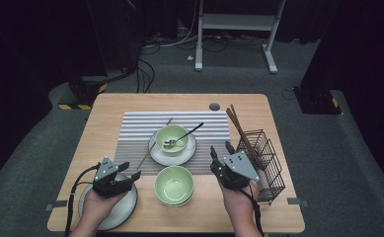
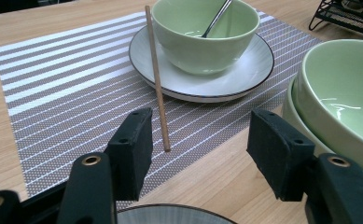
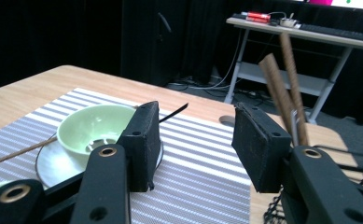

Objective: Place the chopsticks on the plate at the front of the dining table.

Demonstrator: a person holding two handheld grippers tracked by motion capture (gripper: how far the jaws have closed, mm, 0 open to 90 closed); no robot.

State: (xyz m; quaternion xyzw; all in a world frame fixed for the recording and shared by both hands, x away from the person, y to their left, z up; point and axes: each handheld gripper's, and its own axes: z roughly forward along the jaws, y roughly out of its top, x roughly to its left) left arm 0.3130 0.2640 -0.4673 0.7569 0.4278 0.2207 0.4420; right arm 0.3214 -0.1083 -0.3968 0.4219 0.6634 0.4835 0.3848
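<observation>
1. The striped placemat (image 1: 135, 129) serves as the landmark on the table (image 1: 273, 217); a plate (image 1: 156, 154) with a green bowl (image 1: 172, 137) and spoon (image 1: 188, 133) sits on its near middle.
2. A second green bowl (image 1: 174, 184) stands just off its near edge.
3. The left gripper (image 1: 130, 178), jaws apart and empty, hovers over a grey plate (image 1: 125, 207) at the mat's near left corner.
4. The right gripper (image 1: 220, 151), likewise parted and empty, is at the mat's right edge, beside the wire rack (image 1: 273, 173) holding chopsticks (image 1: 239, 129).
5. A single chopstick (image 2: 157, 74) lies against the plate; judged next: the left gripper reaches forward and closes on its near end.

Wooden table (image 1: 110, 106) bears placemat (image 1: 135, 129), plate (image 1: 123, 210), rack (image 1: 271, 165).
</observation>
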